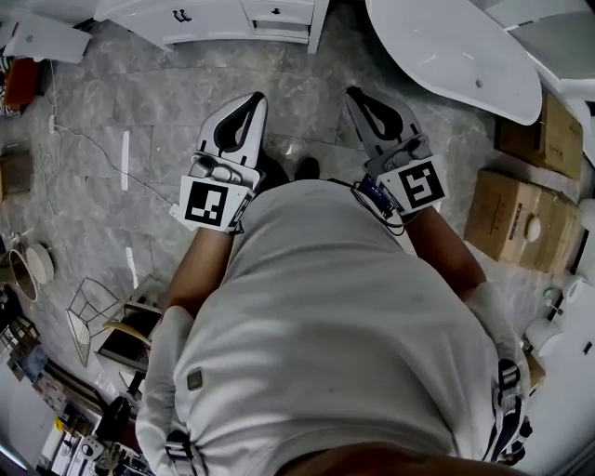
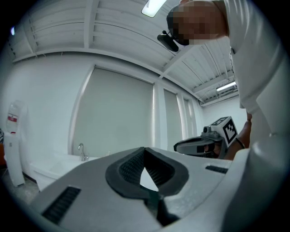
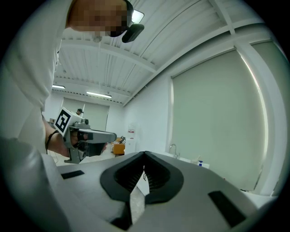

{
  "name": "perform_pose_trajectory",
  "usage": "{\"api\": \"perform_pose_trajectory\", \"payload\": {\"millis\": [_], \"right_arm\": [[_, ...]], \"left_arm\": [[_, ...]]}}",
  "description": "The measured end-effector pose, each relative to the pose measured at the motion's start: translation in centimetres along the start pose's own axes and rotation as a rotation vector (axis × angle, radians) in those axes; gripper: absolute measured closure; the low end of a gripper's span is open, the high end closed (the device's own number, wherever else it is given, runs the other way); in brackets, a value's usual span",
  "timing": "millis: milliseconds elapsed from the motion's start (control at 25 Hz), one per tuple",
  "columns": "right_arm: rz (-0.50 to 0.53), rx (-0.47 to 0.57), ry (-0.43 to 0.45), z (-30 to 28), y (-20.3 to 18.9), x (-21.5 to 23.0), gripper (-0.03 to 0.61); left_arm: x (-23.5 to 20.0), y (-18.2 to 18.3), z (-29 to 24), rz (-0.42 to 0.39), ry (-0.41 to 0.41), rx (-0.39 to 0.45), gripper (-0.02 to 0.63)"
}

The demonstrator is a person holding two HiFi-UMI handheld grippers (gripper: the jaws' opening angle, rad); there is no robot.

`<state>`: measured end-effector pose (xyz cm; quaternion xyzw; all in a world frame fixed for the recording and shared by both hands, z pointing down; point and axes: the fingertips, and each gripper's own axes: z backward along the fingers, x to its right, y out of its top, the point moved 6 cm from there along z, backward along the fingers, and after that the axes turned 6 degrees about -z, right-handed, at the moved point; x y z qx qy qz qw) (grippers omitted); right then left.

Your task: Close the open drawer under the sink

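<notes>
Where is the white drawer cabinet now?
Head view, top edge: the white cabinet stands ahead of the left claw and right claw, left of the white basin.

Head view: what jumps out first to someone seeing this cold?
Two grippers held side by side above the grey floor: the left gripper and right gripper, both shut and empty, pointing toward a white cabinet at top. A big white tub fills the top right, with cardboard boxes below it.

Left gripper (image 1: pixel 255 100) and right gripper (image 1: pixel 354 94) side by side, apart, over the floor (image 1: pixel 139 102). Cabinet (image 1: pixel 214 20) ahead of both. Tub (image 1: pixel 456 46) ahead, to the right. Cardboard boxes (image 1: pixel 521 218) on floor, right side. Wire frame (image 1: pixel 88 311) on floor, left side.
</notes>
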<state>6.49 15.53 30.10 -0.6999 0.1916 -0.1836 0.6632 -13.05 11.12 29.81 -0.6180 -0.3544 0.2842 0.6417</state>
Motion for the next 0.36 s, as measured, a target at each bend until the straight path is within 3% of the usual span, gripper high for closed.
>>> {"api": "perform_pose_trajectory", "payload": {"millis": [360], "right_arm": [[0.009, -0.013, 0.019, -0.3, 0.4, -1.4, 0.554]], "left_arm": [[0.1, 0.5, 1.4, -0.007, 0.014, -0.001, 0.604]]}}
